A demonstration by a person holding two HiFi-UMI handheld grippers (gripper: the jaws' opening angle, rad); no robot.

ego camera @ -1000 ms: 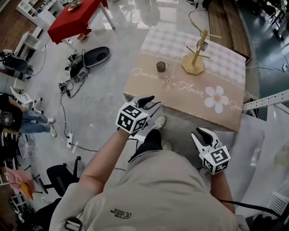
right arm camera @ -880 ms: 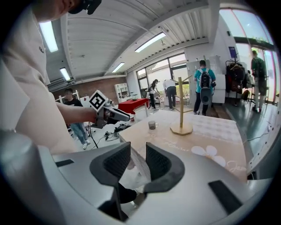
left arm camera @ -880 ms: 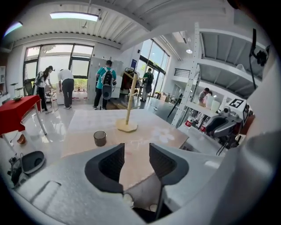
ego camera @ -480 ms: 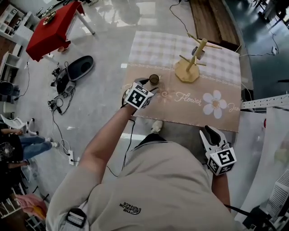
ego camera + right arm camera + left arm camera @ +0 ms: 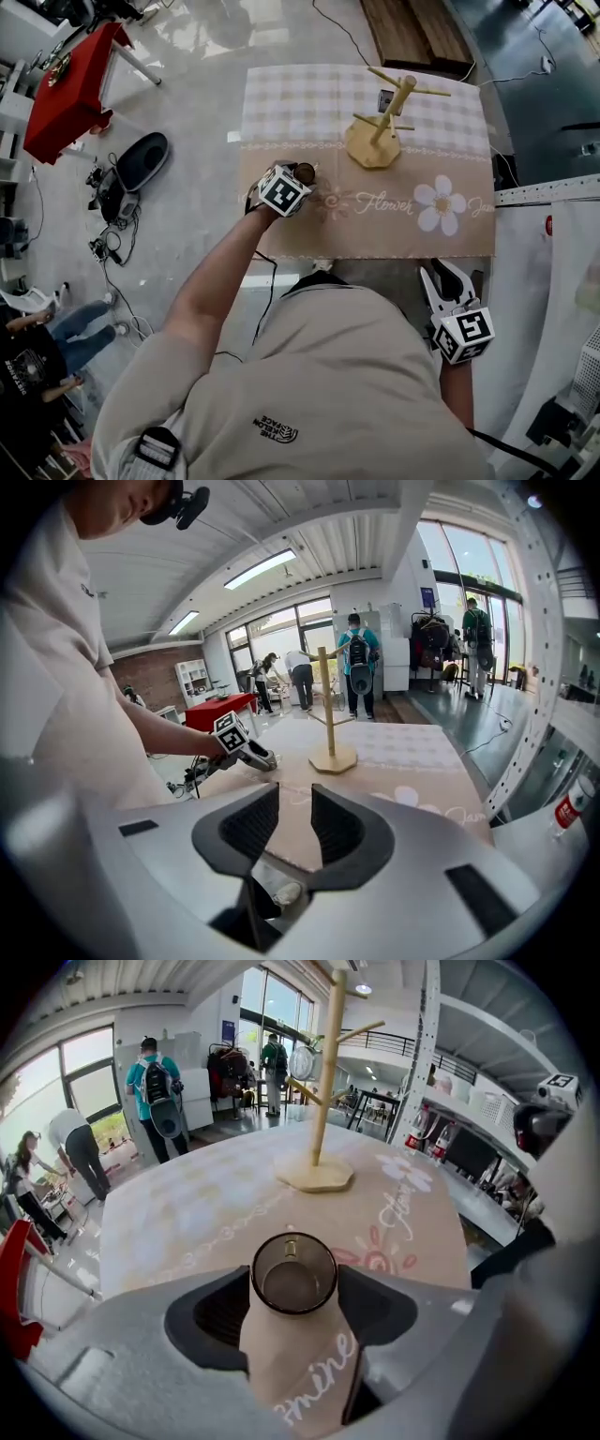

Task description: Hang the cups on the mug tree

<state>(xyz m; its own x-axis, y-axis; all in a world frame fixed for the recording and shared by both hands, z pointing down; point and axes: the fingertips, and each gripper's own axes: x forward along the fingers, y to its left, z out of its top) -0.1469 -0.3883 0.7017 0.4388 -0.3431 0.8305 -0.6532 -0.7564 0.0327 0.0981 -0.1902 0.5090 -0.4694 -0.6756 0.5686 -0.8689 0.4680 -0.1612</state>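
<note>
Left gripper view shows the left gripper [image 5: 294, 1288] with its jaws opening wide. The small dark glass cup [image 5: 292, 1271] stands upright between their tips, not yet pinched. A second ago this gripper hung short of the beige flowered tablecloth [image 5: 394, 230], half closed and with the cup well ahead; now it brackets the cup, so a grasp looks ready. The pale wooden mug tree [image 5: 324, 1082] stands well beyond the jaws. The right gripper [image 5: 293, 822], jaws apart and empty, waits low beside the table as before.
</note>
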